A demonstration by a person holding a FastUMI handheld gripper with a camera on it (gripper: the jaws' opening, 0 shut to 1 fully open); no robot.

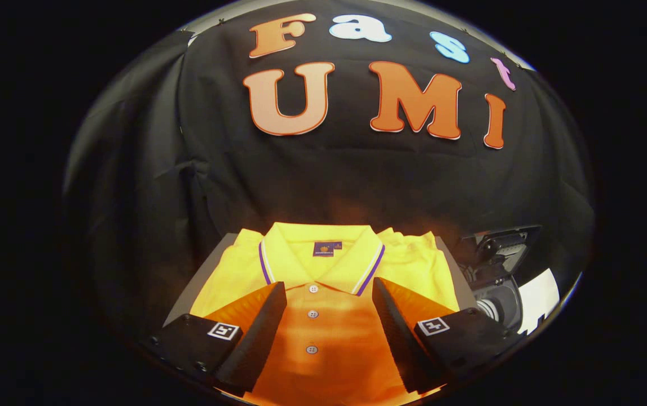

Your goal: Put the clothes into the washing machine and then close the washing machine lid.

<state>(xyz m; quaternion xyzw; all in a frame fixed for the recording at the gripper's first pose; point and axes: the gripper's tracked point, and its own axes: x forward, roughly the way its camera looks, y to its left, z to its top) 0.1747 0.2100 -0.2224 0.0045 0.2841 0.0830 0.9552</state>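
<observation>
Below, folded yellow polo shirt with purple-striped collar and buttoned placket, gripper spread wide above it, washing machine beside it, partly cut off

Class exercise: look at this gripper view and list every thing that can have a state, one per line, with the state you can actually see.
Yellow polo shirt: folded, lying flat on a grey surface, collar away from the gripper, placket buttoned.
Gripper: open, fingers spread either side of the button placket, above the shirt; contact cannot be told.
Washing machine: beside the shirt, lid raised, opening exposed.
</observation>
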